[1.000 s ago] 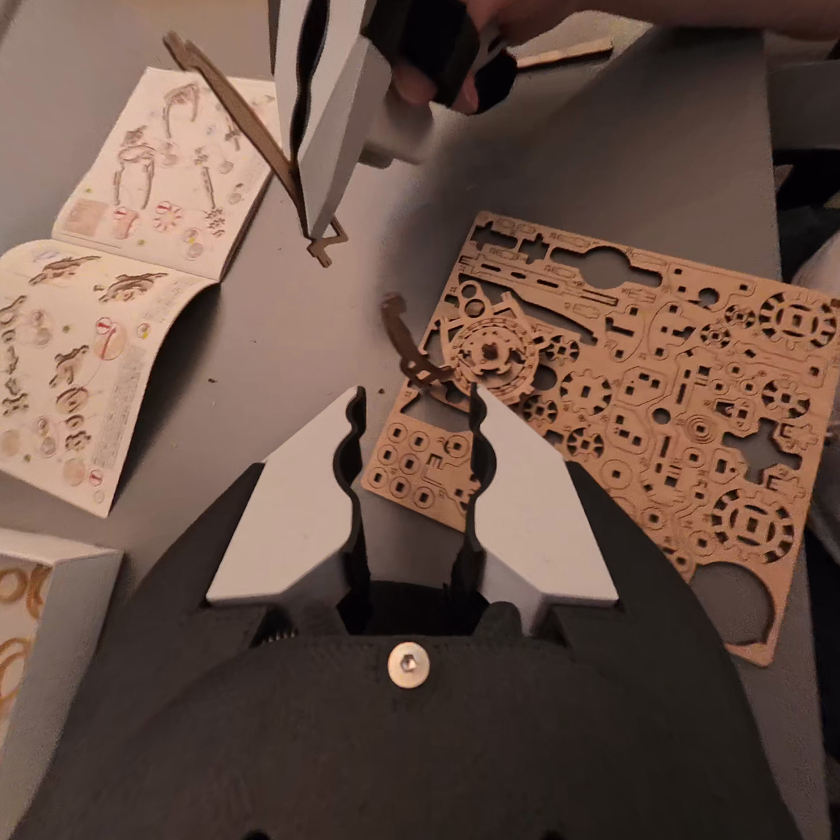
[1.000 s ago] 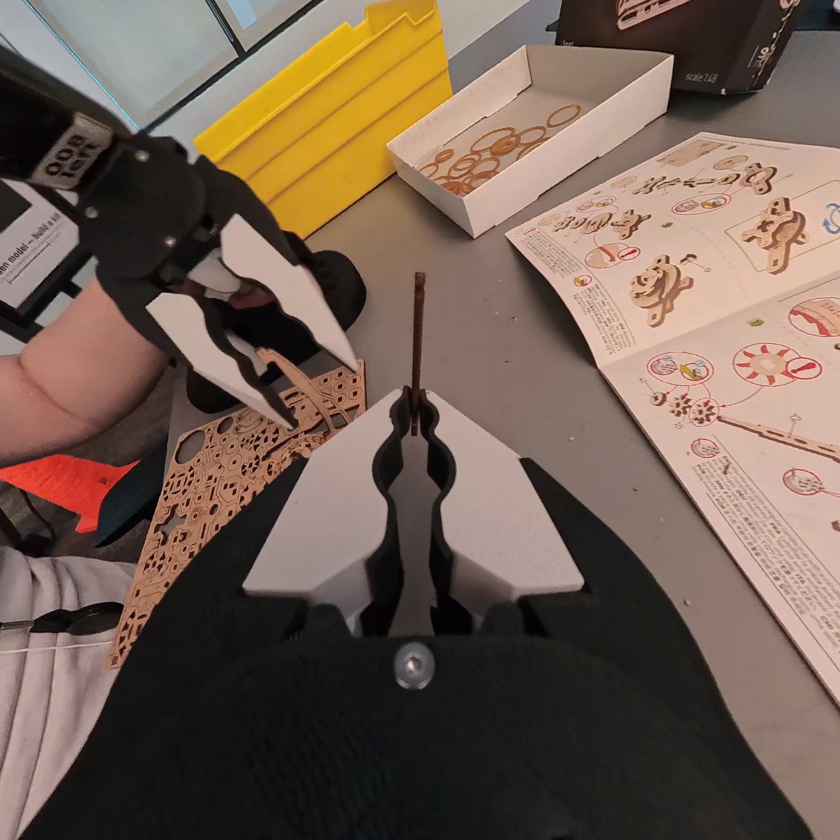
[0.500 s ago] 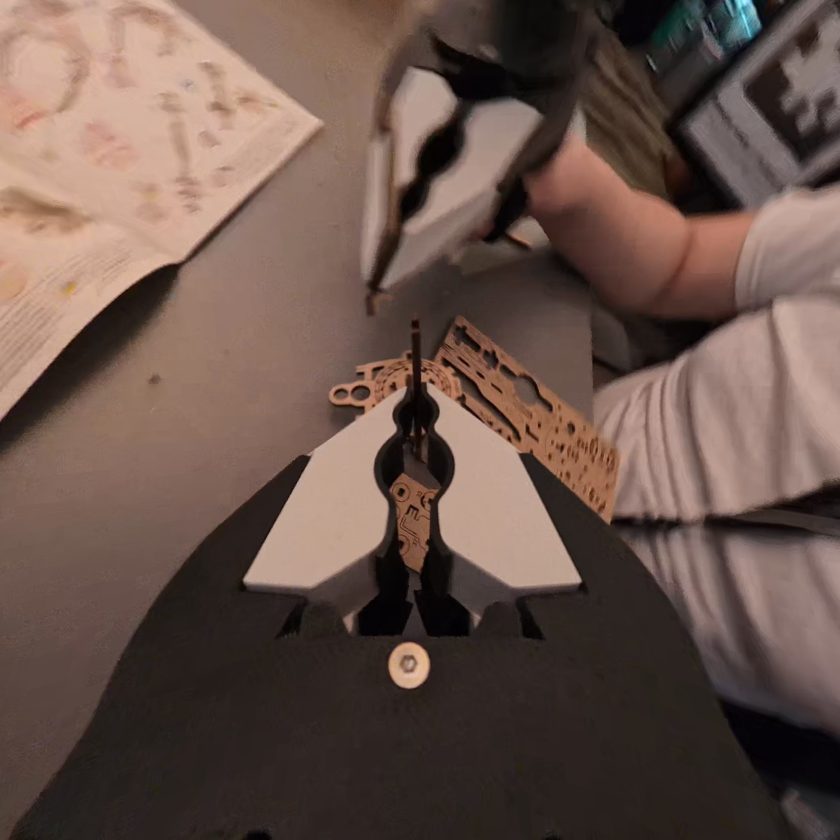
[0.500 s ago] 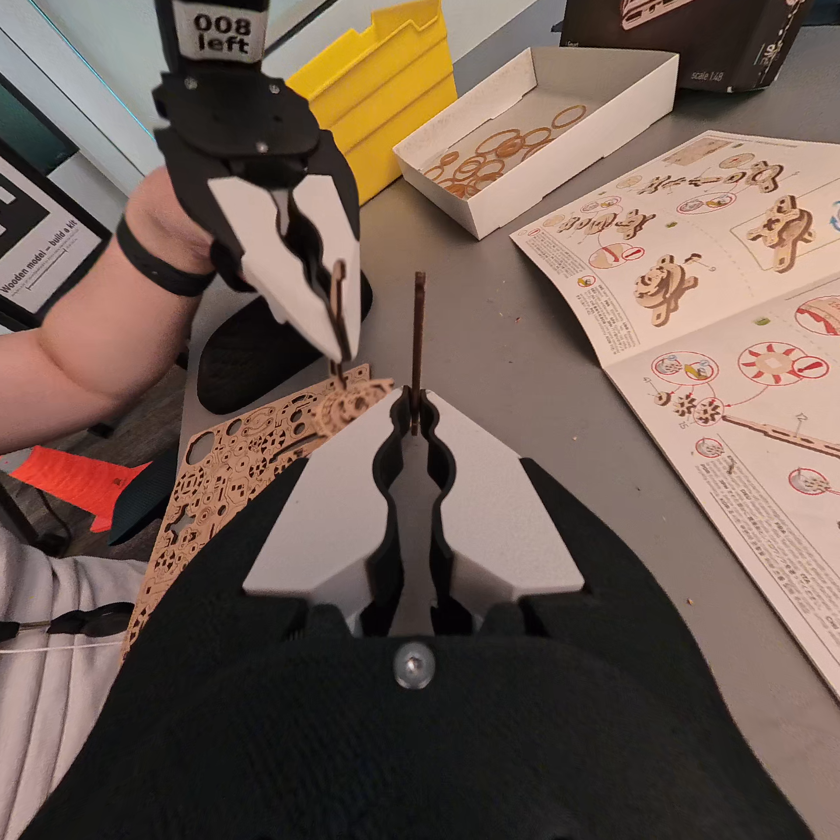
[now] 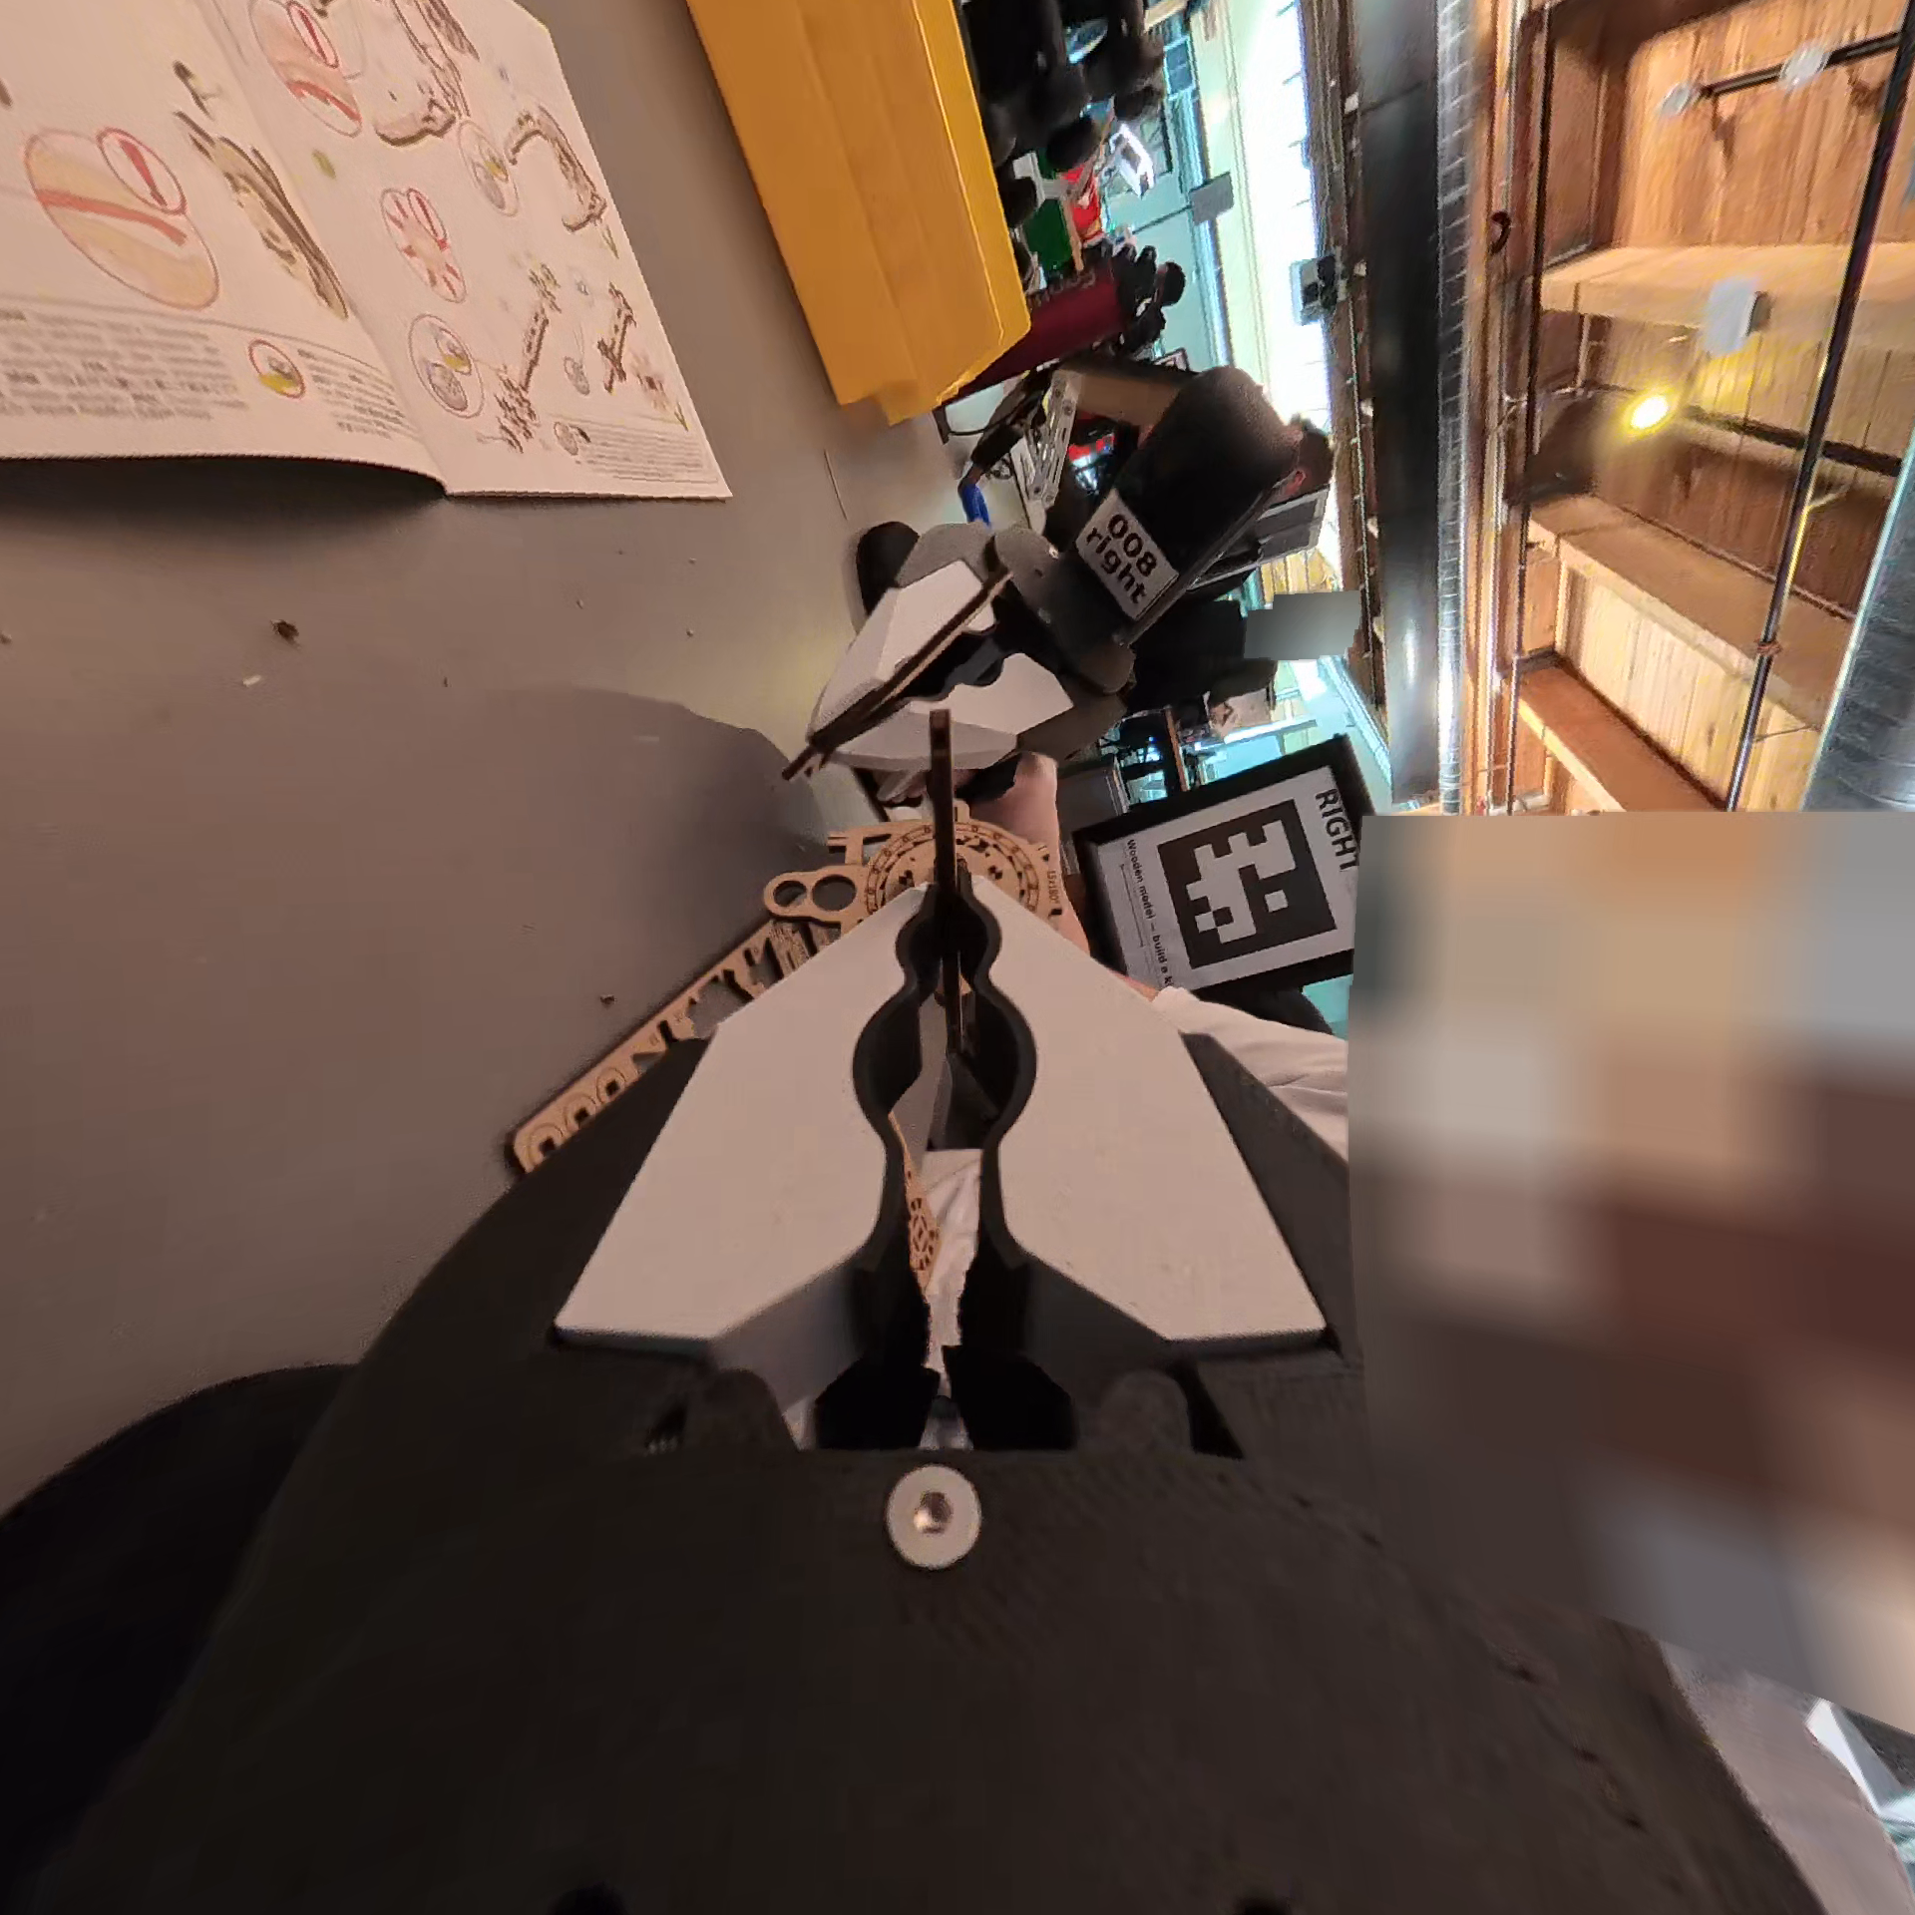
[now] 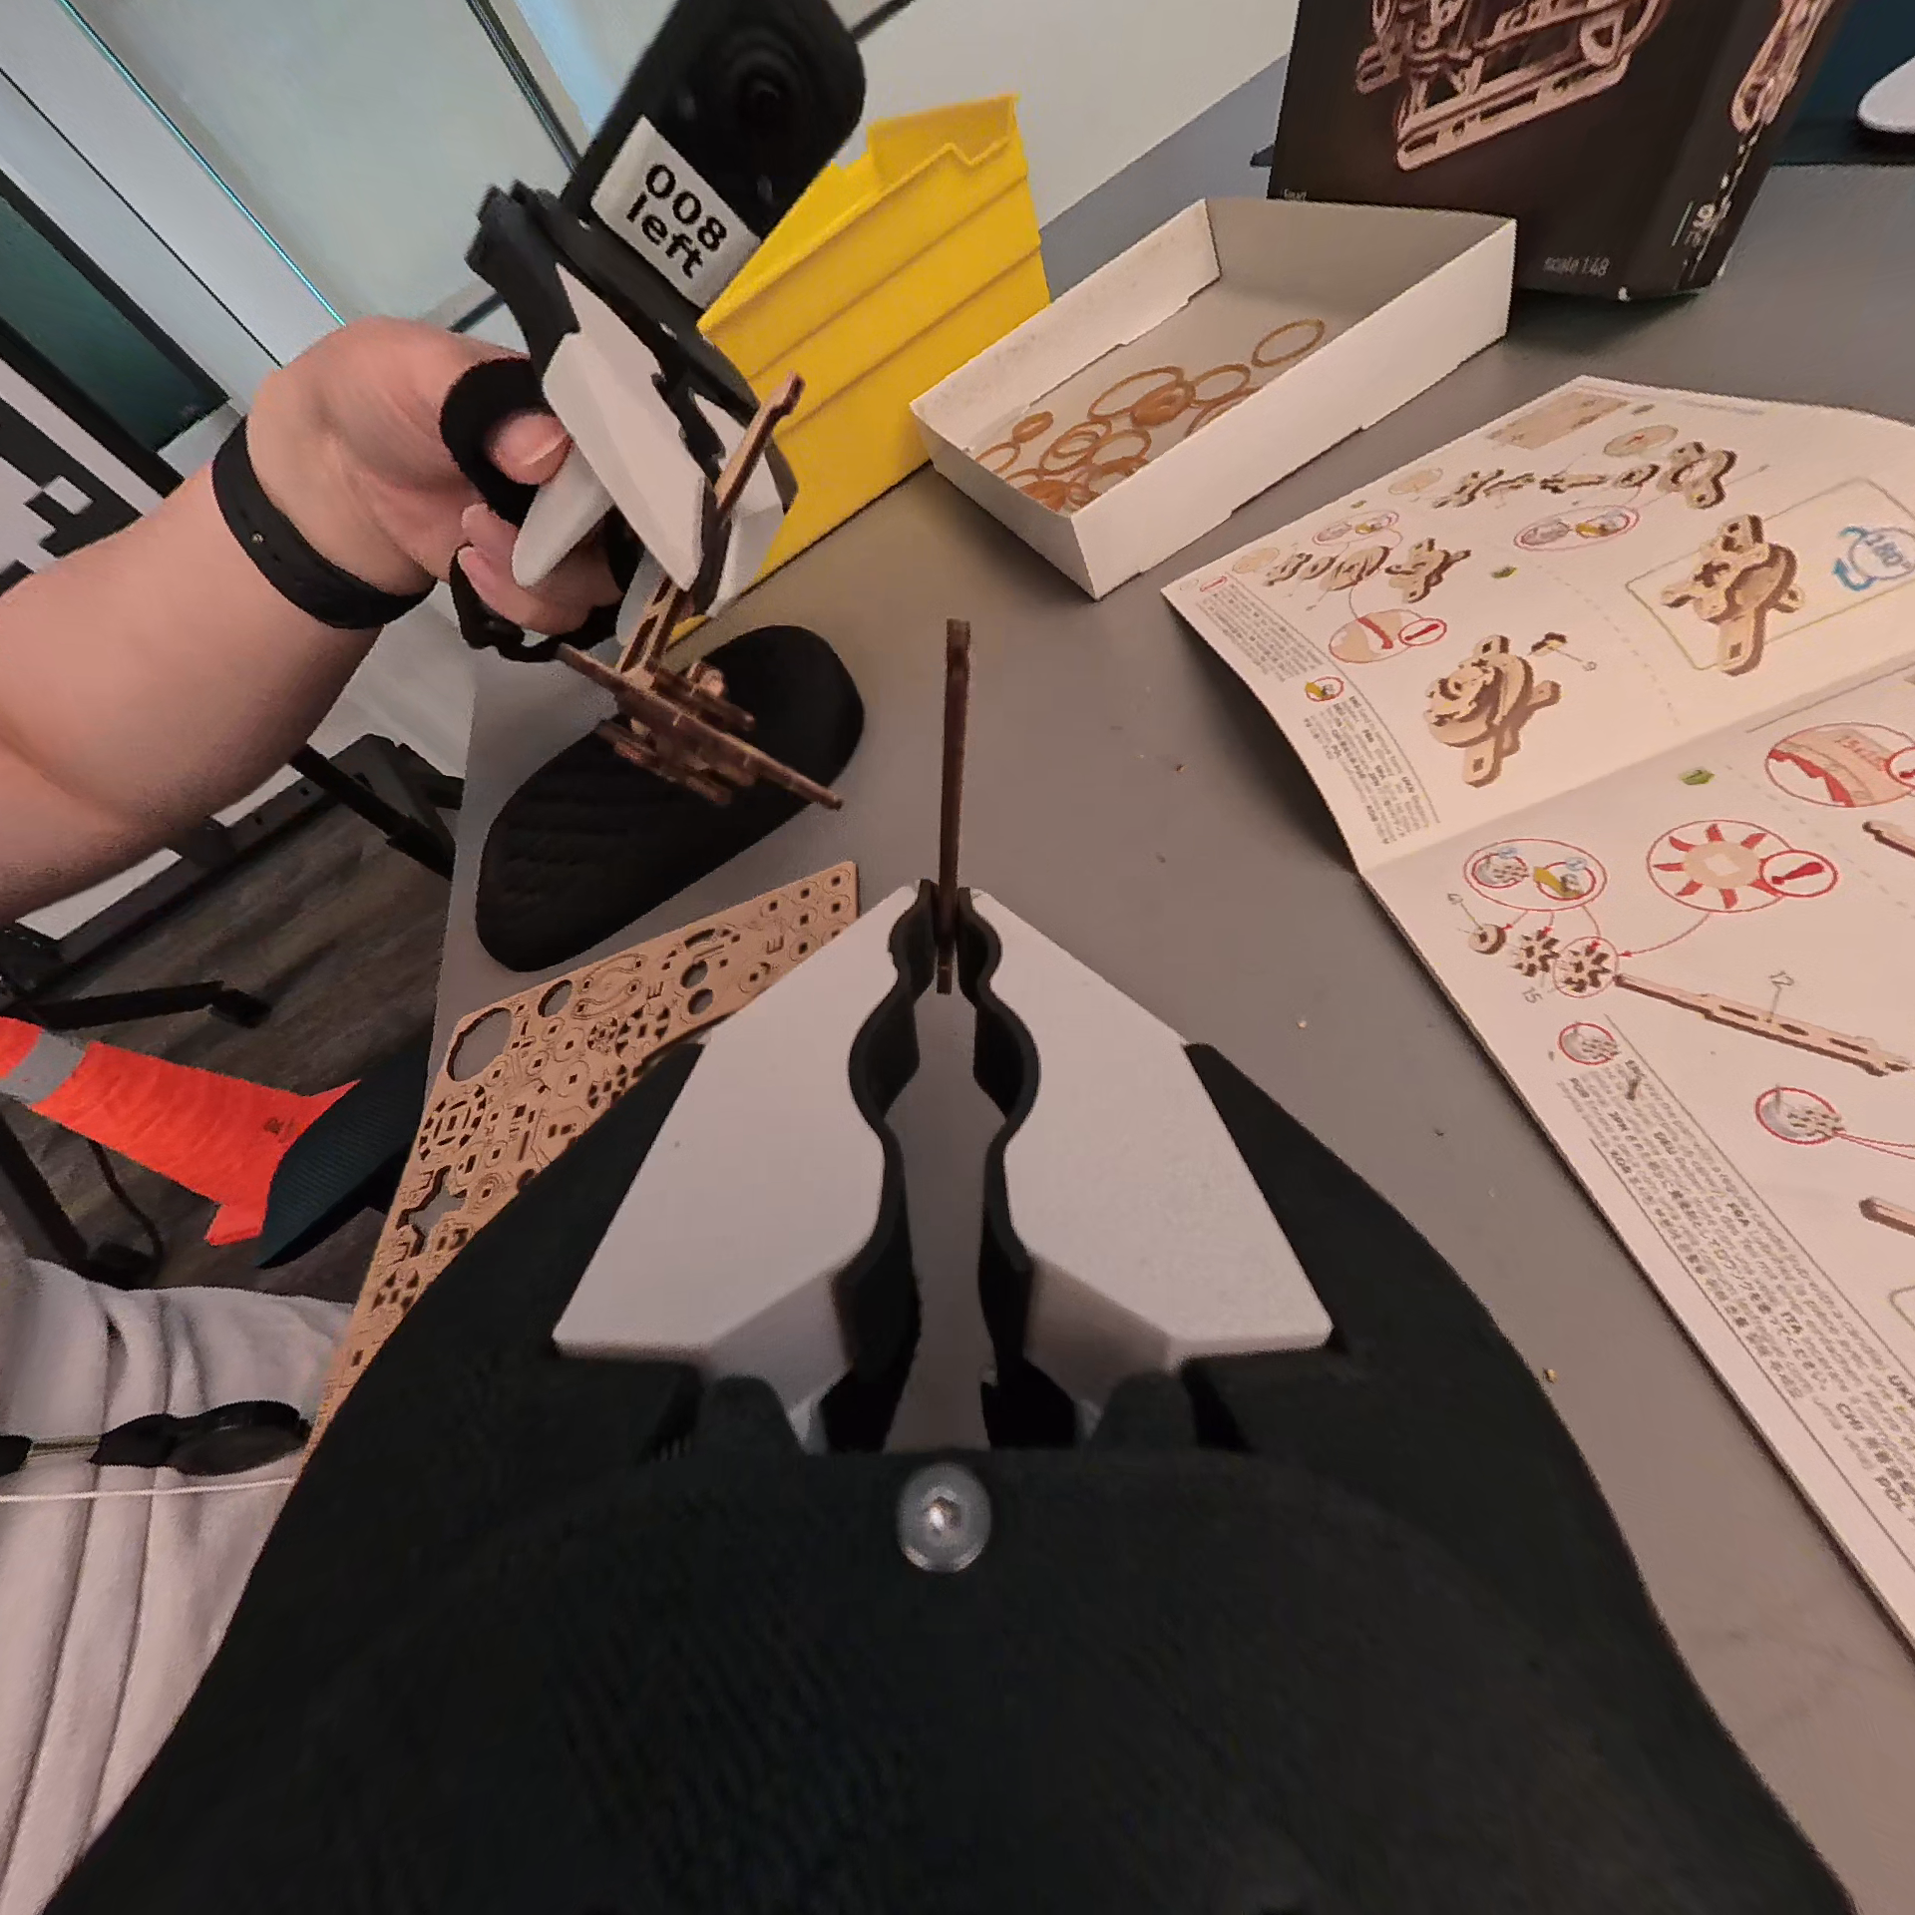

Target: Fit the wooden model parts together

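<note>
My left gripper (image 5: 940, 893) is shut on the curved arm of a small wooden gear assembly (image 5: 912, 865). In the right wrist view the left gripper (image 6: 674, 580) holds it in the air at the upper left, with the gear stack (image 6: 694, 725) hanging below the fingers. My right gripper (image 6: 941, 904) is shut on a long thin wooden strip (image 6: 951, 767) that stands edge-on, to the right of the gear stack and apart from it. The right gripper (image 5: 829, 751) also shows beyond my left fingertips. The punched wooden parts sheet (image 6: 580, 1067) lies flat on the grey table (image 6: 1119, 788).
An open instruction booklet (image 6: 1617, 808) lies to the right. A white tray of wooden rings (image 6: 1440, 321), a yellow bin (image 6: 891, 301) and a dark kit box (image 6: 1554, 135) stand at the back. A black oval object (image 6: 622, 860) lies near the table's left edge. The gap from one gripper's tips to the other's is roughly 8 cm. My left tips are roughly 15 cm from the black oval object (image 6: 622, 860).
My left gripper closed on the gear assembly's arm, lifted it off the parts sheet and tilted sideways towards the right gripper. The right gripper kept hold of the strip.
</note>
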`<state>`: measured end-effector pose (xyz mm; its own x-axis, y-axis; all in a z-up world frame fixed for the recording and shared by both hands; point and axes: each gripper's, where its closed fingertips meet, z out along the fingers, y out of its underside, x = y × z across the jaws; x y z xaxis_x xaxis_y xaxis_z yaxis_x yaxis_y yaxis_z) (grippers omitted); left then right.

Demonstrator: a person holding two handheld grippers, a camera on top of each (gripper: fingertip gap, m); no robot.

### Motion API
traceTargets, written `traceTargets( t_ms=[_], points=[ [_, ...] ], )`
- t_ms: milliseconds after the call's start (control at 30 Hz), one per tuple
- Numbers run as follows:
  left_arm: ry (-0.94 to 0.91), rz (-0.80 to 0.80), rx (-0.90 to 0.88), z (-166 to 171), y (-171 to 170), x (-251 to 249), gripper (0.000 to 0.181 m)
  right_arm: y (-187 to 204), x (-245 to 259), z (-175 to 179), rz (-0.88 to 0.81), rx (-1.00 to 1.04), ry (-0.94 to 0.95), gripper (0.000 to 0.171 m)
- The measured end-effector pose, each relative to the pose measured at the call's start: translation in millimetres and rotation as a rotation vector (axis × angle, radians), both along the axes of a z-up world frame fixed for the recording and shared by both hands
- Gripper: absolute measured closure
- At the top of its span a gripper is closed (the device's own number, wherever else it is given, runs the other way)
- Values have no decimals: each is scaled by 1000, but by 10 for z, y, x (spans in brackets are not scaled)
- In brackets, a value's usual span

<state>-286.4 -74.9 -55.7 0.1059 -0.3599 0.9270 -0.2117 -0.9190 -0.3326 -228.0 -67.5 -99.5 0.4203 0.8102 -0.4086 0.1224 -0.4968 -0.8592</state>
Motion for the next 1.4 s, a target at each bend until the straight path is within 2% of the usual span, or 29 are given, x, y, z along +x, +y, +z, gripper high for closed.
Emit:
traceTargets(
  t_ms=[133, 367, 567, 667, 733, 800, 1033, 1233, 1400],
  points=[
    [-52, -28, -3, 98, -129, -25, 181, -60, -15, 162, 35, 14, 82, 171],
    [-85, -142, 187, 229, -377, -4, 181, -153, 13, 413, 105, -80, 285, 171],
    [4, -239, 612, 57, -426, 9, 181, -308, -22, 488, 229, -202, 375, 171],
    [74, -318, 869, -103, -470, 61, 181, -299, -72, 323, 229, -213, 294, 171],
    [144, -303, 1023, -201, -367, 122, 181, -316, -121, 191, 247, -200, 219, 171],
    [183, -328, 1117, -294, -306, 170, 181, -335, -165, 50, 268, -171, 130, 171],
    [228, -409, 1148, -614, -156, 222, 181, -226, -142, -213, 237, 112, -143, 171],
    [209, -444, 1142, -706, -171, 216, 181, -211, -148, -398, 263, 143, -262, 170],
    [197, -459, 1149, -715, -160, 205, 181, -223, -154, -391, 279, 164, -265, 170]
  ],
)
